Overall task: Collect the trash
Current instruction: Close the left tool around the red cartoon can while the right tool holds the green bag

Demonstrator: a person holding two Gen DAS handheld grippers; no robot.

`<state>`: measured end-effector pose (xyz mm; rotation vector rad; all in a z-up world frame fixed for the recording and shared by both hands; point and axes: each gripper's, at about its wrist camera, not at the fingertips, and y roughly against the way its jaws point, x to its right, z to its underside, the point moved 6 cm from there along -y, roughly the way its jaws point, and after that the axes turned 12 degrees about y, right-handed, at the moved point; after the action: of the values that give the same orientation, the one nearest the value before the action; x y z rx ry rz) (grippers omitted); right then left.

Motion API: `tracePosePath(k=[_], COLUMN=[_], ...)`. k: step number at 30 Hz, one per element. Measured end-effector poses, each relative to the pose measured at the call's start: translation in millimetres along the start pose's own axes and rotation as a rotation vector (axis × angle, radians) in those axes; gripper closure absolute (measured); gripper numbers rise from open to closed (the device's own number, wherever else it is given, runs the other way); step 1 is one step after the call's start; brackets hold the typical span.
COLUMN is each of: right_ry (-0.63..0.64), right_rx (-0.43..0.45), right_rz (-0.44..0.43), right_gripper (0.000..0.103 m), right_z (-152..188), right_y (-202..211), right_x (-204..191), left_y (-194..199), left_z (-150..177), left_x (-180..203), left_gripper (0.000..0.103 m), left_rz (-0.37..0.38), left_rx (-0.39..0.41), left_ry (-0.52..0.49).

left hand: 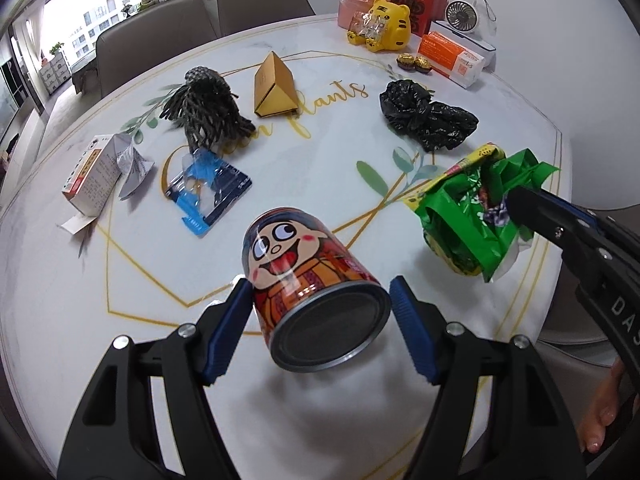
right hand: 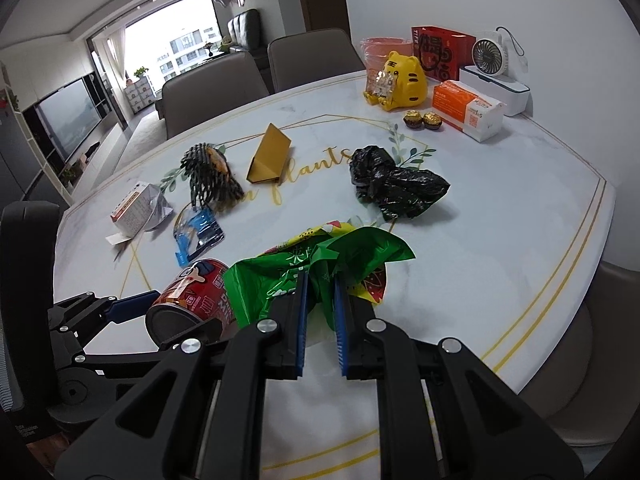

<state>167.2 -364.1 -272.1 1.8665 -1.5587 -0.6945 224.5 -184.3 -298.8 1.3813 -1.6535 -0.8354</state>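
Observation:
A red cartoon-face can (left hand: 304, 276) hangs tilted above the white marble table (left hand: 280, 420), its bottom toward the left wrist camera. My left gripper (left hand: 320, 285) is shut on the can's sides. The right wrist view shows the same can (right hand: 196, 292) at lower left in the left gripper (right hand: 180, 314). A crumpled green and yellow snack wrapper (right hand: 360, 248) is pinched in my right gripper (right hand: 321, 280), whose jaws stand almost together. In the left wrist view the wrapper (left hand: 464, 216) sits at the right, off the table, with the right gripper (left hand: 516, 204) on it.
On the table lie a black plastic bag (left hand: 428, 116), a gold triangular box (left hand: 274, 86), black mesh netting (left hand: 208, 108), a torn white carton (left hand: 96, 176) and a blue blister pack (left hand: 204, 188). A yellow tiger (left hand: 390, 24), tissue pack, fan and chocolates stand at the back. Chairs ring the table.

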Motion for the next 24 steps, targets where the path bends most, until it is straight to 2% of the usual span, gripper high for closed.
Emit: tracePosePath(k=[11, 24], right_ry=[0.053, 0.088], right_rx=[-0.008, -0.015], right_rz=[-0.045, -0.067], right_gripper=[0.092, 0.092], right_z=[11.0, 10.1], right_y=[10.0, 9.7], right_x=[-35.8, -55.5], left_y=[4.3, 1.7], left_z=[41.7, 40.5], left_x=[-51.4, -71.3], left_gripper=[0.034, 0.032], left_rz=[-0.051, -0.096], left_rx=[-0.047, -0.047], left_ry=[0.047, 0.065])
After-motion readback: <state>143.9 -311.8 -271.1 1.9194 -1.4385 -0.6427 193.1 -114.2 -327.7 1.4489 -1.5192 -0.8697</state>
